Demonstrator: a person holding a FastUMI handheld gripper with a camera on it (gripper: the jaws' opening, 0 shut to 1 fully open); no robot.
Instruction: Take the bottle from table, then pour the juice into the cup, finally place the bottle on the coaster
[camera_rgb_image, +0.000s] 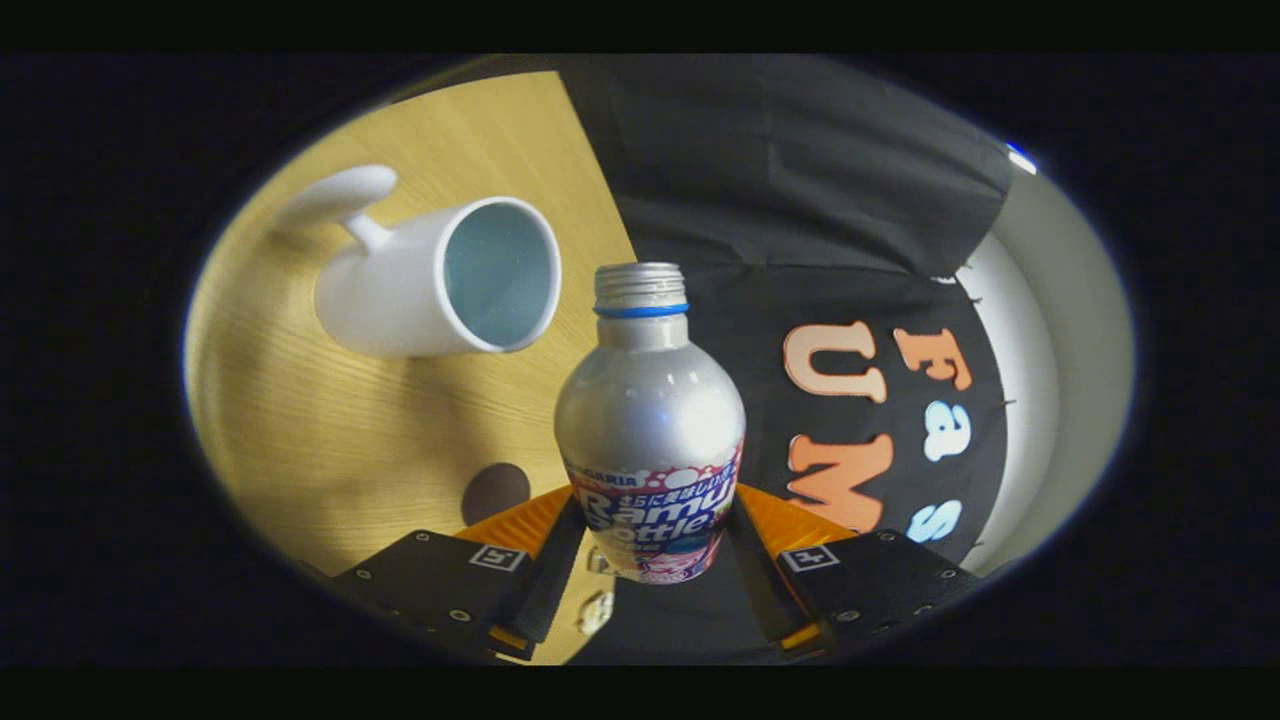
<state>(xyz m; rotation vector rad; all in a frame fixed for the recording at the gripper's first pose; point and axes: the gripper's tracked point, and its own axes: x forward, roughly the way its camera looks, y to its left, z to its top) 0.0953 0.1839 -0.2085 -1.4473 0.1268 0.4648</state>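
Holding the bottle (650, 430) by its lower labelled body, the hand-held gripper (655, 560) sits at the bottom centre of the frame with both fingers closed against the bottle's sides, and the view is rolled so that the table (300, 430) fills the left half and the booth's black cloth wall (800, 180) the right. Bottle: silver metal, uncapped, threaded neck with a blue ring, mouth at frame centre, contents not visible. Cup (440, 280): white, with a handle, in the upper left of the frame, mouth turned toward the camera and the bottle; interior looks pale and empty, no juice seen in it. Bottle mouth and cup rim are near but apart, the mouth lying just right of the rim. Dark round patch (495, 492): on the table just left of the bottle's base, possibly the coaster, not certain. Risks, as judged: with the neck off to one side of the cup's opening, tilting now could send juice onto the table; the smooth metal body could slip or twist between the fingers as the tilt grows.
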